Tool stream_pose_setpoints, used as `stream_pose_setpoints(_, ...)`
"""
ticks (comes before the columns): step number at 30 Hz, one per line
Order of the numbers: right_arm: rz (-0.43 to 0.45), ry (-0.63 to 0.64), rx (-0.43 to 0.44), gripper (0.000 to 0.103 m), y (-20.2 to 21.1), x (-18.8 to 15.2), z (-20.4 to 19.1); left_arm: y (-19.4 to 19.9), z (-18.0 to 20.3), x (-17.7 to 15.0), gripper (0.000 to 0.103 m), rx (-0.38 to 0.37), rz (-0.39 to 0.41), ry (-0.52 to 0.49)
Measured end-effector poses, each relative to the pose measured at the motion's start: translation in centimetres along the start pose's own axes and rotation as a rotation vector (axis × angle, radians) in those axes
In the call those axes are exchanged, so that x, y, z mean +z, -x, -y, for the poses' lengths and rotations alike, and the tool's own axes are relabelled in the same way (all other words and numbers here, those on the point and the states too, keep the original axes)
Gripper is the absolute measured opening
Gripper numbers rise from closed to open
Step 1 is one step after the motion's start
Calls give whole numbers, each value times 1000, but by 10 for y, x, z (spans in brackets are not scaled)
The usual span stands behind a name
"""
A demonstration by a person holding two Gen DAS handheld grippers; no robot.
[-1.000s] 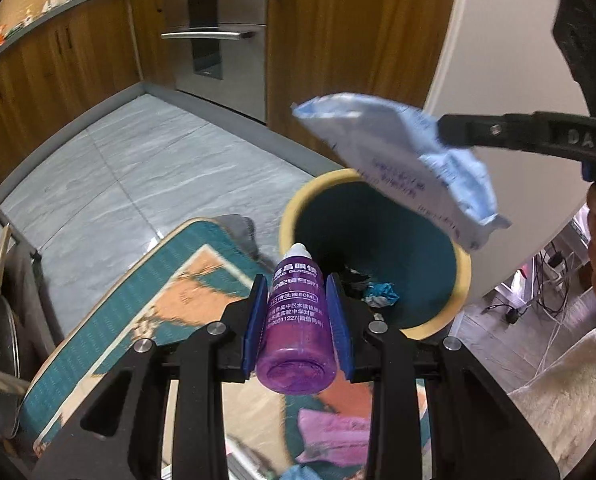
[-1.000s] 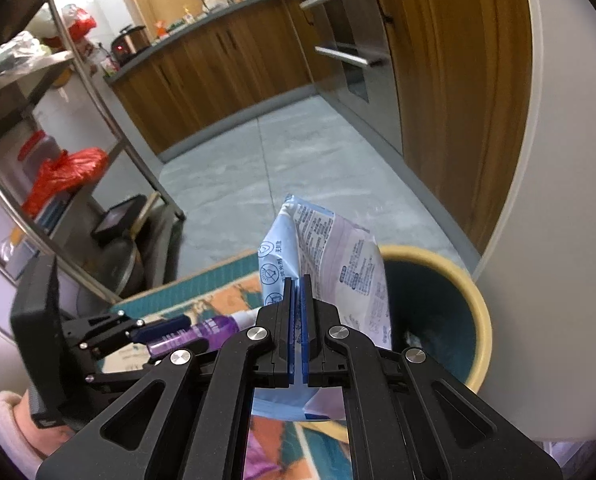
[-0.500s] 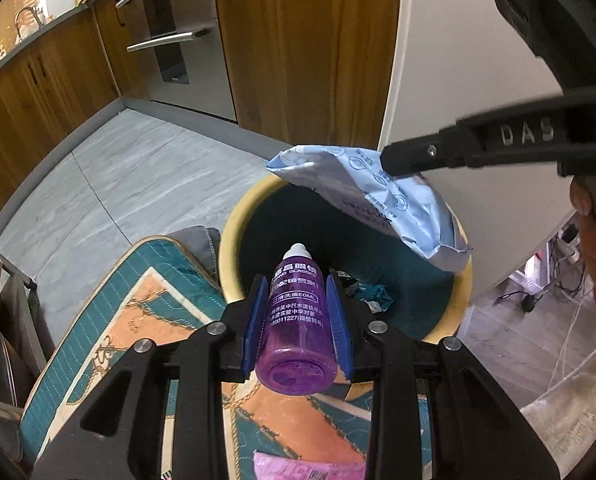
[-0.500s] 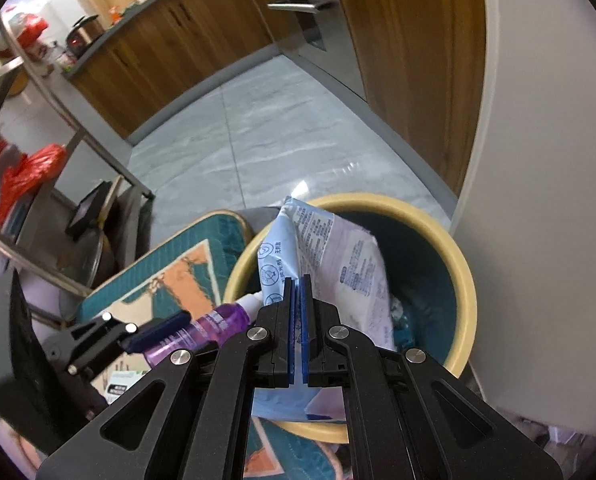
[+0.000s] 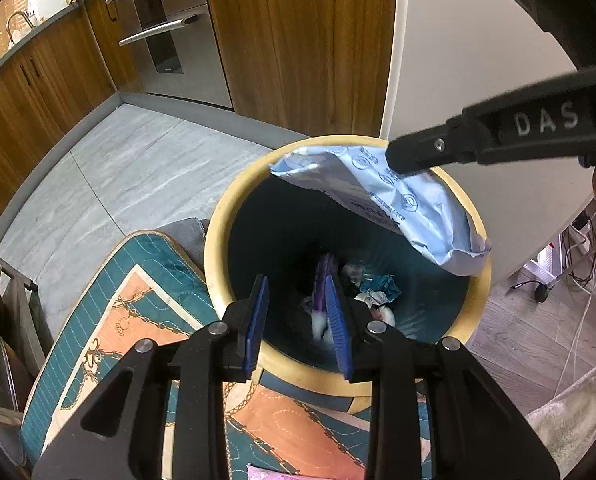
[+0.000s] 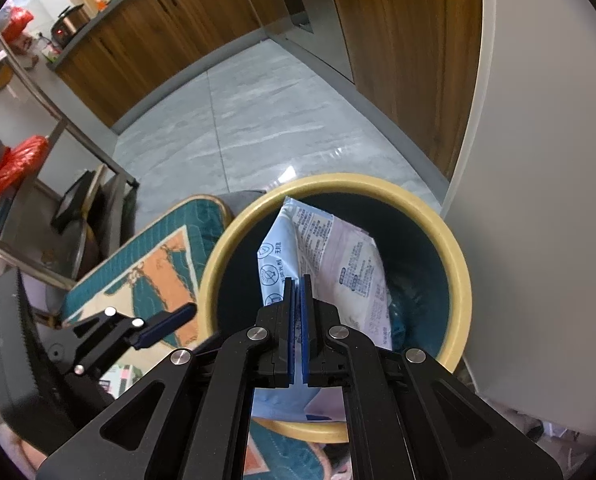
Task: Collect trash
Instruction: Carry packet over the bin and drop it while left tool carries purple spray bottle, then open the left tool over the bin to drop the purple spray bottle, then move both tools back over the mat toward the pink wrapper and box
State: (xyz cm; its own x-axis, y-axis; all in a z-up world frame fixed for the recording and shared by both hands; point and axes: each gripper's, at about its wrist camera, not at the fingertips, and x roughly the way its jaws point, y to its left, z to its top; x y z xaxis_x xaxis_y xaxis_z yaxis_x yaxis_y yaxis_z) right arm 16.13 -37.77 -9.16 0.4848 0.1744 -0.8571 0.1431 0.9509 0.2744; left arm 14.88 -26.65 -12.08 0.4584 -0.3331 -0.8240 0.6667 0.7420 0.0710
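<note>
The teal bin with a yellow rim (image 5: pixel 214 248) (image 6: pixel 454 256) stands on the floor below both grippers. My left gripper (image 5: pixel 296 282) hangs over the bin's near side, open, with nothing between its blue pads. A purple bottle (image 5: pixel 321 280), blurred, lies inside the bin just past those pads. My right gripper (image 6: pixel 297 280) is shut on a light blue wipes packet (image 6: pixel 338 264) (image 5: pixel 398 204), which hangs over the bin's mouth. In the left wrist view the right gripper's fingers (image 5: pixel 458 148) reach in from the right.
Crumpled scraps (image 5: pixel 378 288) lie at the bin's bottom. A teal and orange rug (image 5: pixel 138 300) (image 6: pixel 158 256) lies left of the bin, with a pink packet (image 5: pixel 266 474) on it. Wooden cabinets (image 5: pixel 298 40) and a white panel (image 6: pixel 538 200) stand behind; a metal rack (image 6: pixel 38 160) is at left.
The purple bottle has left my left gripper's pads and dropped into the bin. Both grippers have come lower over the bin, the packet still held.
</note>
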Motion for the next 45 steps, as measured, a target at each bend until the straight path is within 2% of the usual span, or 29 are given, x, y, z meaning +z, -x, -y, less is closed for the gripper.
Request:
stream_pose_setpoints(11, 45, 2, -46, 6, 6, 5, -4, 19, -17, -7, 30, 33, 11, 31)
stream_pose_setpoints(15, 65, 12, -41, 7, 16, 3, -12, 40, -31, -12, 30, 54, 29, 89)
stream_pose_setpoints(19, 95, 33, -23, 27, 33, -4, -24, 68, -43, -19, 34, 78, 62, 134)
stream_pose_setpoints(20, 105, 41, -23, 34, 38, -7, -29, 75, -44, -22, 37, 85, 69, 144)
stream_pose_setpoints(22, 126, 50, -19, 47, 46, -10, -34, 90, -46, -28, 54, 116, 88, 161)
stream_pose_setpoints(24, 155, 55, -10, 61, 58, -15, -39, 102, -49, -34, 63, 147, 100, 177)
stream_pose_setpoints(26, 188, 62, -14, 79, 69, -20, -42, 119, -55, -44, 70, 166, 113, 216)
stream_pose_setpoints(29, 248, 84, -13, 91, 89, -30, -47, 139, -60, -55, 78, 198, 130, 255)
stream_pose_setpoints(31, 272, 98, -6, 94, 98, -36, -50, 153, -62, -62, 87, 219, 152, 277)
stream_pose_setpoints(34, 288, 111, 12, 96, 107, -44, -55, 173, -62, -71, 93, 235, 177, 300)
stream_pose_setpoints(39, 284, 98, 26, 97, 116, -56, -59, 190, -62, -87, 97, 273, 181, 311)
stream_pose_setpoints(45, 252, 96, 35, 98, 117, -69, -66, 207, -66, -107, 97, 312, 170, 345)
